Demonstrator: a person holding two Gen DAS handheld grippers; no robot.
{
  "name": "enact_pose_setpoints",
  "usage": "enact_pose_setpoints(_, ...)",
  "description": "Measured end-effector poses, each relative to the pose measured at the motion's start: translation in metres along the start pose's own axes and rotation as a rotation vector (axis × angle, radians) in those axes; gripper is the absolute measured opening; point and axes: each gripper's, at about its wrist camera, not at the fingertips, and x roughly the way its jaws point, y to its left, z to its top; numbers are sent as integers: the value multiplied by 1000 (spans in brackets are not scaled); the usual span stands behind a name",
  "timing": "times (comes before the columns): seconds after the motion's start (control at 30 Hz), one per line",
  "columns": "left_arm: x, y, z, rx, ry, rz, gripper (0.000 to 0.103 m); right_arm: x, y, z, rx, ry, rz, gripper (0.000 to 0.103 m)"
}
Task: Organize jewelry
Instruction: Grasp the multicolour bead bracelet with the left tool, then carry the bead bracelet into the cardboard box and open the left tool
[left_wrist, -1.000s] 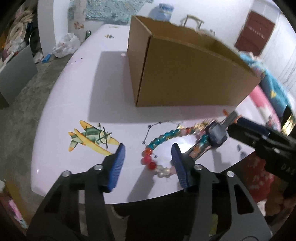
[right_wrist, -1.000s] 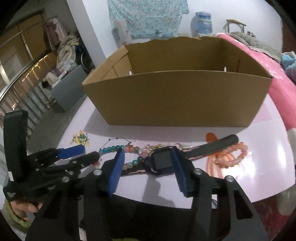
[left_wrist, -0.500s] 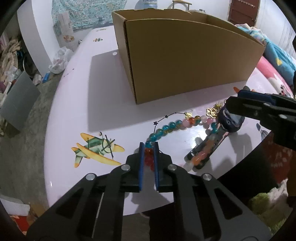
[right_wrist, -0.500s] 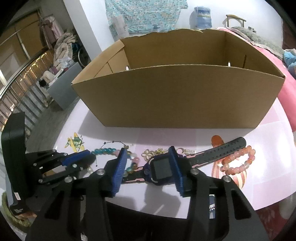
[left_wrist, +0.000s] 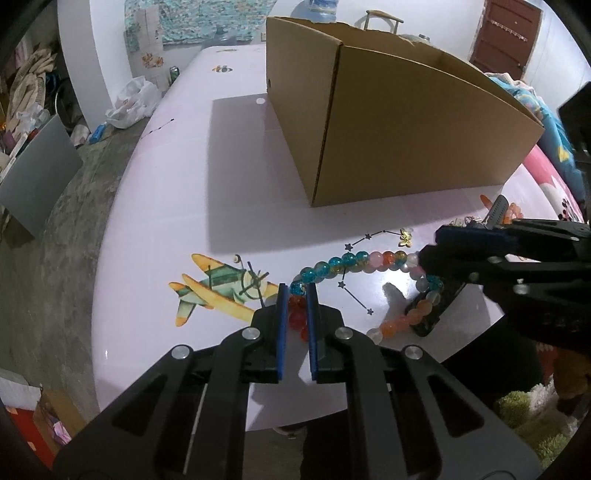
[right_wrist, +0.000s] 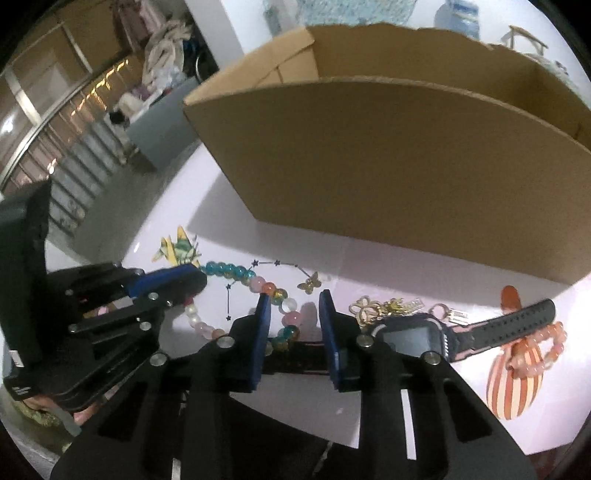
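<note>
Bead string (left_wrist: 354, 260) on pink table (left_wrist: 184, 192), near side of cardboard box (left_wrist: 406, 122): teal, pink, orange, clear, red glassy beads in curved line. Left gripper (left_wrist: 294, 295) clamped on red end. Right gripper (right_wrist: 294, 306) closing, jaws astride string's other stretch, not yet pressing. Watch (right_wrist: 417, 336) and gold charms (right_wrist: 384, 308) lie right.

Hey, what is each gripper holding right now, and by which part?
The left gripper is shut on the bead necklace at its red beads. The right gripper is closing around the strand's pink and teal beads, pads not yet touching.
</note>
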Motion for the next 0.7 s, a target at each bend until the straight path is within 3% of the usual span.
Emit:
enact_pose_setpoints(0.13, 1, 1, 0, 2, -1, 3, 9, 6, 8, 2, -53, 39, -8, 24)
enact_pose_setpoints(0.37, 0, 0, -1, 3, -7, 11, 9, 15, 17, 5, -121, 72, -51, 11)
enact_pose_setpoints(0.7, -10, -4, 0, 4, -46, 13, 9, 8, 7, 5, -39, 23, 18, 10)
